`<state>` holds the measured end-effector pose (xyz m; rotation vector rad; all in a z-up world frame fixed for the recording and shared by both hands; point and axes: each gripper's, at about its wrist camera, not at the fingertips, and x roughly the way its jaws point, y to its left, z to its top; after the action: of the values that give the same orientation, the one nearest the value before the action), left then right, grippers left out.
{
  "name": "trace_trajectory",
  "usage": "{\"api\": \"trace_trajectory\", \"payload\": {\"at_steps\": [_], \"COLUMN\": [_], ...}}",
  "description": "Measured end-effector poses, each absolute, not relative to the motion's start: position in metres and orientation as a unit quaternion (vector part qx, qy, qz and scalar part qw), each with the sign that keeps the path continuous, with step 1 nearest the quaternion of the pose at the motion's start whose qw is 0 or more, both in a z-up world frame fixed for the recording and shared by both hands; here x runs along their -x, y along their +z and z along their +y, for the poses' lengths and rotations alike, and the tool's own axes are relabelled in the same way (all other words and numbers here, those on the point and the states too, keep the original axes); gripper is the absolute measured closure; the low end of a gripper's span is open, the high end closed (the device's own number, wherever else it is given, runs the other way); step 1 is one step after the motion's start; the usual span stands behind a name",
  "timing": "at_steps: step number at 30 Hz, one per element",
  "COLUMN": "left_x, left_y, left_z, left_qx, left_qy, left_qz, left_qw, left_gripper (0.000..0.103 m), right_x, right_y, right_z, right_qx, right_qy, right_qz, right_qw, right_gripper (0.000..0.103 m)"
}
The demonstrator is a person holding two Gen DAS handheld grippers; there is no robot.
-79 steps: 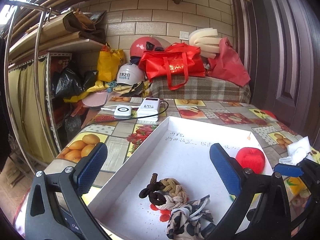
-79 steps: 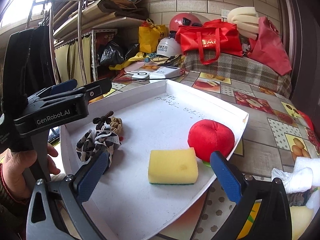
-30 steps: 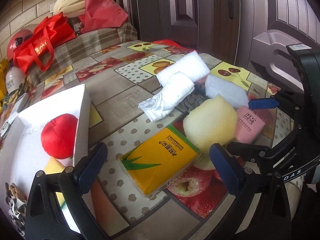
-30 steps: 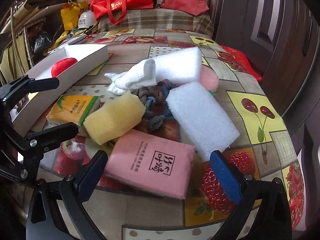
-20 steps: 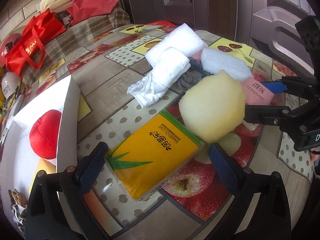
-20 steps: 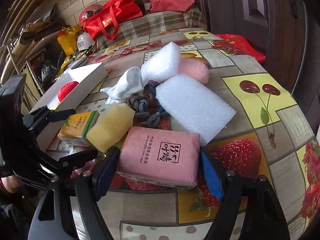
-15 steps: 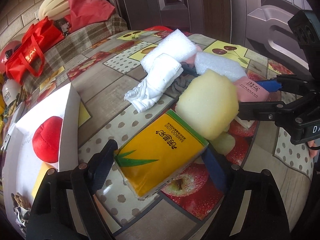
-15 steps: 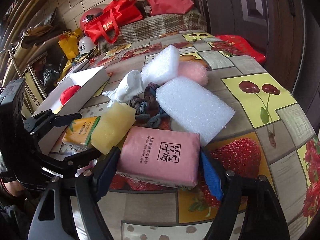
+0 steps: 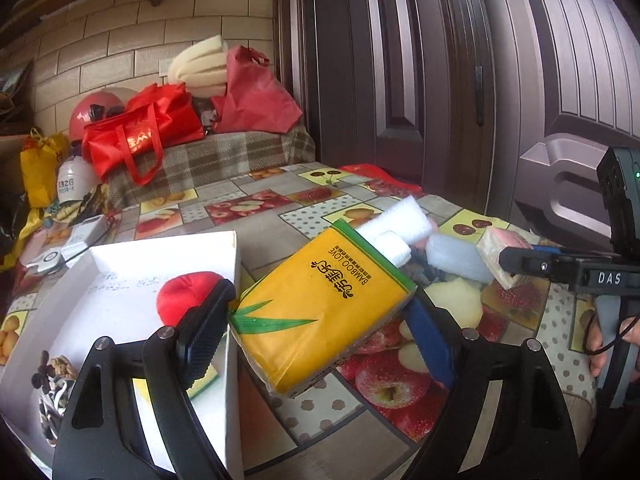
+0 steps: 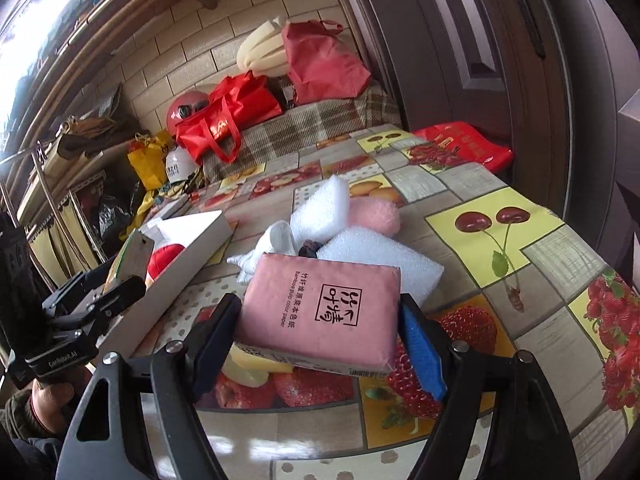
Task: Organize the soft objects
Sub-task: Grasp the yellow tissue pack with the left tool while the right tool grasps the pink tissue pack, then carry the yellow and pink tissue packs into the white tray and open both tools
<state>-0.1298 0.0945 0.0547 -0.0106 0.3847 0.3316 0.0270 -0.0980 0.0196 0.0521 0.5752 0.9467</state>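
Observation:
My left gripper [image 9: 316,328] is shut on a yellow tissue pack [image 9: 320,300], held tilted above the table beside the white tray [image 9: 100,304]. In the tray lie a red plush apple [image 9: 184,296], a yellow sponge [image 9: 202,384] and a braided rope toy [image 9: 56,368]. My right gripper [image 10: 318,340] is shut on a pink tissue pack [image 10: 320,304], lifted over the pile. Below it lie two white foam blocks [image 10: 380,260], a white sock [image 10: 268,248], a pink fluffy piece [image 10: 376,212] and a pale yellow sponge [image 10: 248,364].
The fruit-print tablecloth [image 10: 500,240] covers the table. A red bag [image 10: 460,148] lies at its far right edge by the dark door. Red bags [image 9: 140,136] and helmets crowd a plaid bench behind. A white charger [image 9: 60,252] lies past the tray.
Both grippers have closed from wide open, the left on the yellow pack and the right on the pink pack. Both packs have risen off the table and both views have tilted upward.

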Motion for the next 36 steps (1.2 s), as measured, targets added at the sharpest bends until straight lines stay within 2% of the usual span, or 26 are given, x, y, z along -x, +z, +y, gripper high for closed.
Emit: {"api": "trace_trajectory", "payload": {"at_steps": [19, 36], "left_x": [0.188, 0.206], "left_y": [0.053, 0.052], "left_z": [0.157, 0.183], "left_qx": [0.040, 0.059], "left_qy": [0.249, 0.286], "left_qz": [0.160, 0.152], "left_qw": [0.954, 0.944], "left_gripper": [0.018, 0.018], "right_x": [0.009, 0.043], "right_y": [0.046, 0.041], "right_z": [-0.046, 0.007], "right_qx": [0.007, 0.081], "right_qy": [0.475, 0.521], "right_qz": [0.160, 0.146], "right_qw": [0.866, 0.837], "right_gripper": [0.025, 0.025]}}
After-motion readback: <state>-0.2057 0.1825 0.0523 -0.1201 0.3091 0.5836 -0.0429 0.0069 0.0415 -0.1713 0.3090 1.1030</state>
